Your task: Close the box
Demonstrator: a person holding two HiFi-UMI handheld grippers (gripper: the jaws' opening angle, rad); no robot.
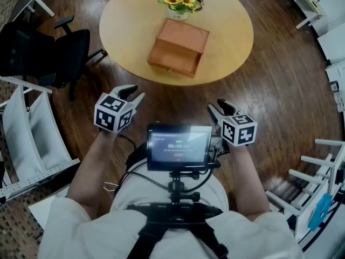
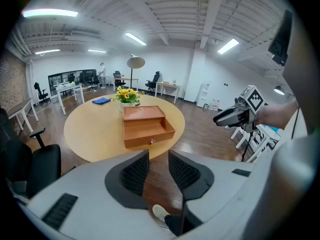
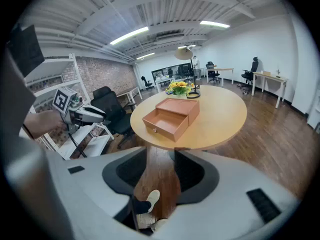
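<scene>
In the head view, the brown rectangular cardboard box (image 1: 178, 46), its drawer pulled out, is sitting upper centre on the round light-wood table (image 1: 232, 31), with the left gripper (image 1: 133, 94) and right gripper (image 1: 216, 108) hovering well short of it. In the left gripper view, the jaws are standing apart around nothing. In the right gripper view, the jaws are likewise gaping empty, so closing is not yet begun.

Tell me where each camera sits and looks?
Head view: on the person's head, looking steeply down; forearms, left claw, right claw, screen show.
Left gripper view: on left claw, facing the open box on the round table; parted jaws, shoe show.
Right gripper view: on right claw, facing the box; parted jaws, shoes show.
Shared: box and table.
</scene>
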